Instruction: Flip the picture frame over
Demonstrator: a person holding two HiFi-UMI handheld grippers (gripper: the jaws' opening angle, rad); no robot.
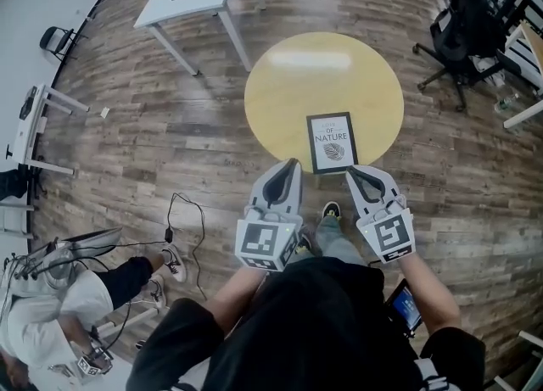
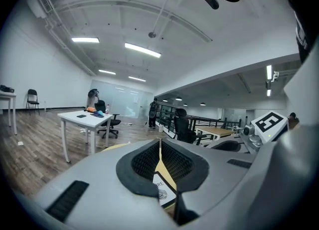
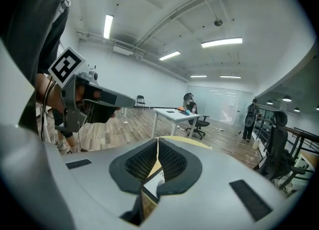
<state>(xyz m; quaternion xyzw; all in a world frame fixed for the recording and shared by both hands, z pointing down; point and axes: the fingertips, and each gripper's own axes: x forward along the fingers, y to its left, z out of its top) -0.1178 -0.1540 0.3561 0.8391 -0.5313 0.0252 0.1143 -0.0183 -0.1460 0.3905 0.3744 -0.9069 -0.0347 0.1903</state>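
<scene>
Hovering at the tabletop (image 1: 288,84) edge, left hand-held gripper (image 1: 291,169) and right hand-held gripper (image 1: 352,173) both pinched shut, empty; picture frame (image 1: 332,142) lies face-up just ahead between them, flip not yet begun.

left tongs (image 1: 293,163), right tongs (image 1: 350,170): grey, black pads | marker cubes (image 1: 267,243): black-white | top (image 1: 322,321): black

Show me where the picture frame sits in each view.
Head view: picture frame right of centre, at the near edge of the round yellow table.
Left gripper view: picture frame at bottom centre, glimpsed below the jaws.
Right gripper view: picture frame at bottom centre, below the jaws.
Shared landmark: the round yellow table.
</scene>
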